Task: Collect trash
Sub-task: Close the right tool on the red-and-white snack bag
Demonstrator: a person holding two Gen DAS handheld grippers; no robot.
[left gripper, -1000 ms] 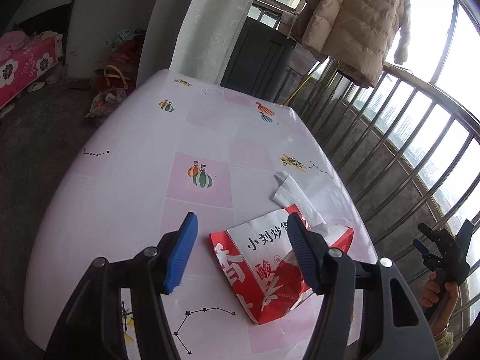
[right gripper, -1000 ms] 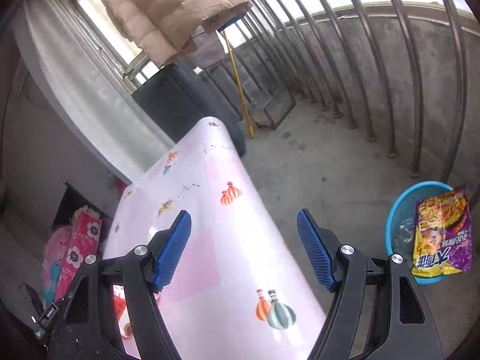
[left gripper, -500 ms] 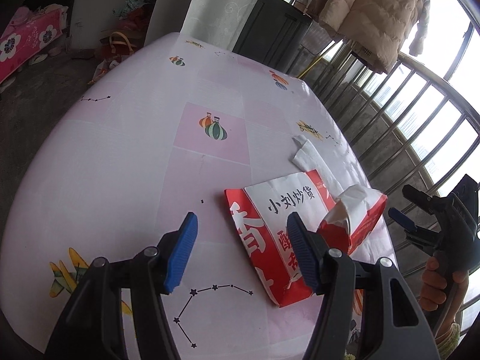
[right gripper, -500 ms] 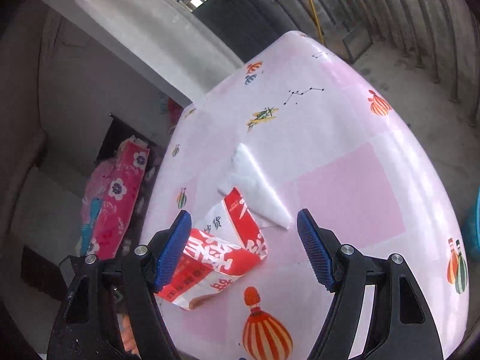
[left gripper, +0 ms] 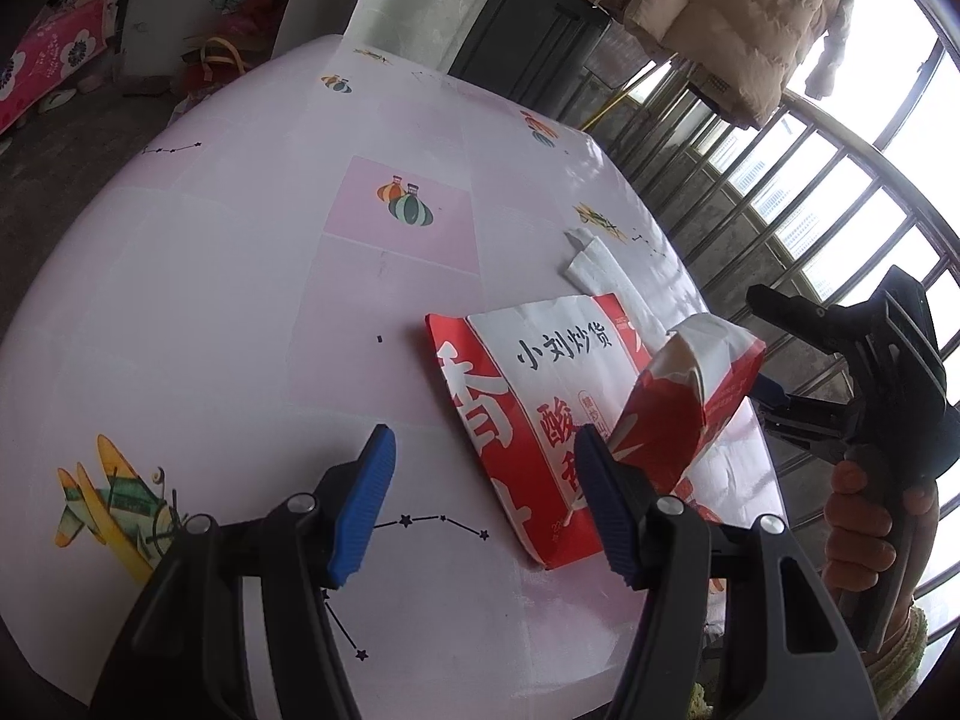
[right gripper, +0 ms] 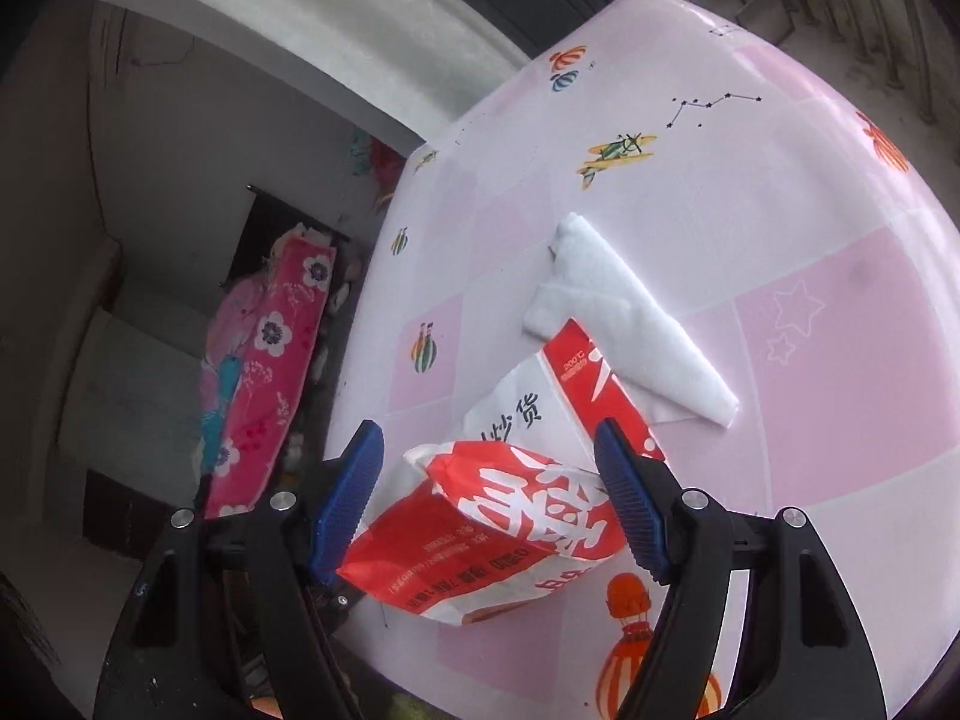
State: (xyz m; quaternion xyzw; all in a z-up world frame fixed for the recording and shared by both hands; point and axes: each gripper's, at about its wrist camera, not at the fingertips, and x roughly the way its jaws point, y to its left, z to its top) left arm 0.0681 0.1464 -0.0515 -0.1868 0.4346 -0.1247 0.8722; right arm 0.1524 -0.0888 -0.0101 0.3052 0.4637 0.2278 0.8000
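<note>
On table [left gripper: 240, 312], pink/white patterned cloth w/ balloon, plane and star prints. Left wrist view, L to R: left tool [left gripper: 480, 498] hovers over near part of table, jaws wide apart, nothing between pads; its right pad overlaps near edge of red-and-white paper bag [left gripper: 540, 396] in view, contact cannot be told. Bag lies flat toward right side of table, black characters on white panel; its right end is puffed up and raised off cloth. White tissue [left gripper: 594, 267] lies just beyond bag, far-right part of table, one corner touching or tucked under bag's far edge. Right tool [left gripper: 780, 360] sits at right table edge beside raised bag end, held by a hand [left gripper: 870, 528].

Right wrist view, L to R: right tool [right gripper: 489, 498] jaws spread wide, puffed bag end [right gripper: 492, 528] sits between pads. Left pad near or touching bag, right pad close to it; not closed on it. Tissue [right gripper: 624, 324] past bag, flat on cloth, folded long.

Beyond table: pink floral bedding [right gripper: 270, 372] at left, beige padded coat [left gripper: 738, 18] hanging upper right by window bars.
</note>
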